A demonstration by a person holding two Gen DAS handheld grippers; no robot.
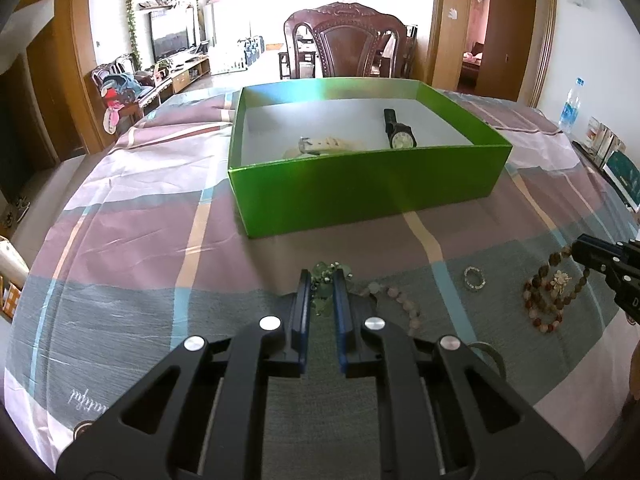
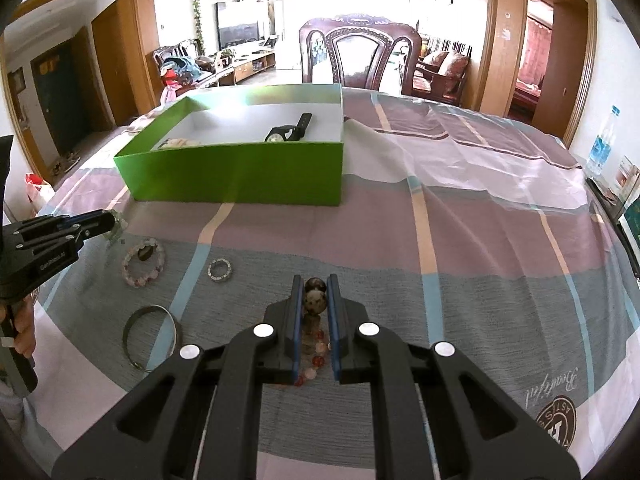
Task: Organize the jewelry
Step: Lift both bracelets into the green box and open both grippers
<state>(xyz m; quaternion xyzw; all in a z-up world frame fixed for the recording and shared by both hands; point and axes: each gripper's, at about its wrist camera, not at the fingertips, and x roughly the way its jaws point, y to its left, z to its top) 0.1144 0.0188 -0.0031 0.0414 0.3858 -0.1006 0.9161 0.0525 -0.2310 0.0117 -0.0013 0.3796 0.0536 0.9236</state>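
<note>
My left gripper (image 1: 322, 280) is shut on a pale green bead bracelet (image 1: 329, 270), just off the plaid tablecloth in front of the green box (image 1: 360, 184). My right gripper (image 2: 316, 284) is shut on a brown bead bracelet (image 2: 315, 298), whose red and clear beads hang down between the fingers. In the left wrist view the right gripper (image 1: 580, 250) pinches that brown bracelet (image 1: 556, 292) at the right edge. Inside the box lie a black watch (image 1: 398, 130) and a beige strap (image 1: 320, 144). A pink bead bracelet (image 2: 143, 262), a small beaded ring (image 2: 219, 270) and a metal bangle (image 2: 150, 338) lie loose on the cloth.
A carved wooden chair (image 1: 346, 46) stands behind the table's far edge. A water bottle (image 2: 600, 148) and some booklets (image 1: 616, 160) sit at the table's right edge. A hand (image 2: 24, 328) holds the left gripper's handle (image 2: 44, 256).
</note>
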